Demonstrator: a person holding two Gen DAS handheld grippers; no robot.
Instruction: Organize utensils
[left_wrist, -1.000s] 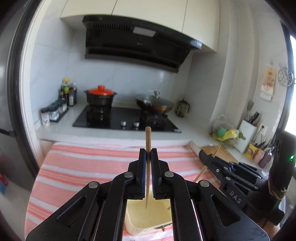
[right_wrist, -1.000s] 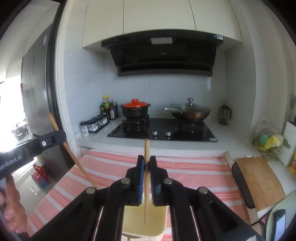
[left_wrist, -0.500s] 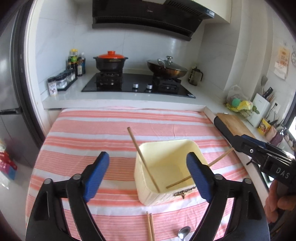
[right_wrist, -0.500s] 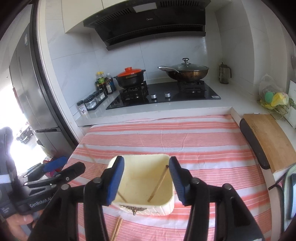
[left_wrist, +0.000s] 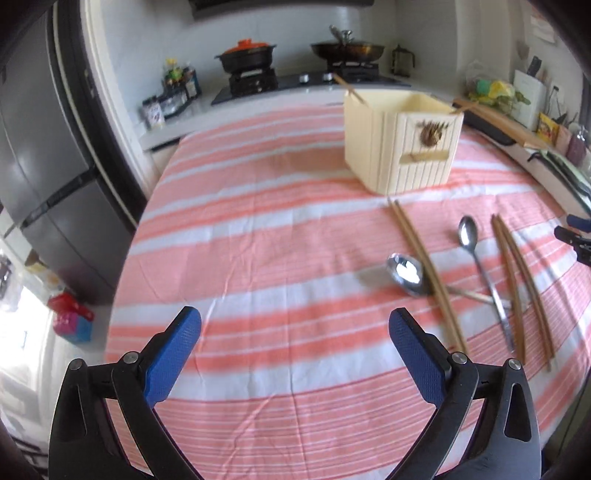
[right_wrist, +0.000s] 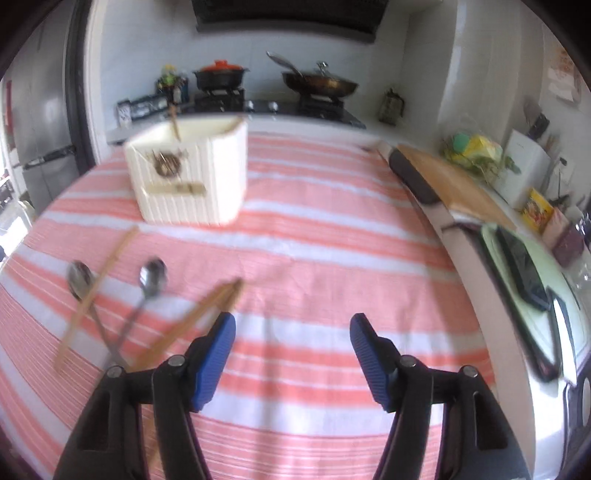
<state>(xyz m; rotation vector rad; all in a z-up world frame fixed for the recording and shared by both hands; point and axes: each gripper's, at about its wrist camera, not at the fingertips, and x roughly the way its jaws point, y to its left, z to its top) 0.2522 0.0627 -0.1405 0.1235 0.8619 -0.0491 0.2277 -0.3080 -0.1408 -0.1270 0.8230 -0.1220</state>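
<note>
Risk lay with the crossed pile: a chopstick pair (left_wrist: 424, 266) rested over a spoon (left_wrist: 406, 273), so a careless pinch might have dragged both. Left claw (left_wrist: 295, 354) and right claw (right_wrist: 291, 350) were each empty, jaws opening over bare table (left_wrist: 258, 229). Box (left_wrist: 402, 140), holding two chopsticks, stood beyond the loose utensils. Only the left view showed the second pair (left_wrist: 517, 280) sharply; the right view alone showed the board (right_wrist: 454, 181).

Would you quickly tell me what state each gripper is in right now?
Left gripper: opening wide, nothing between the jaws.
Right gripper: opening, nothing between the jaws.
</note>
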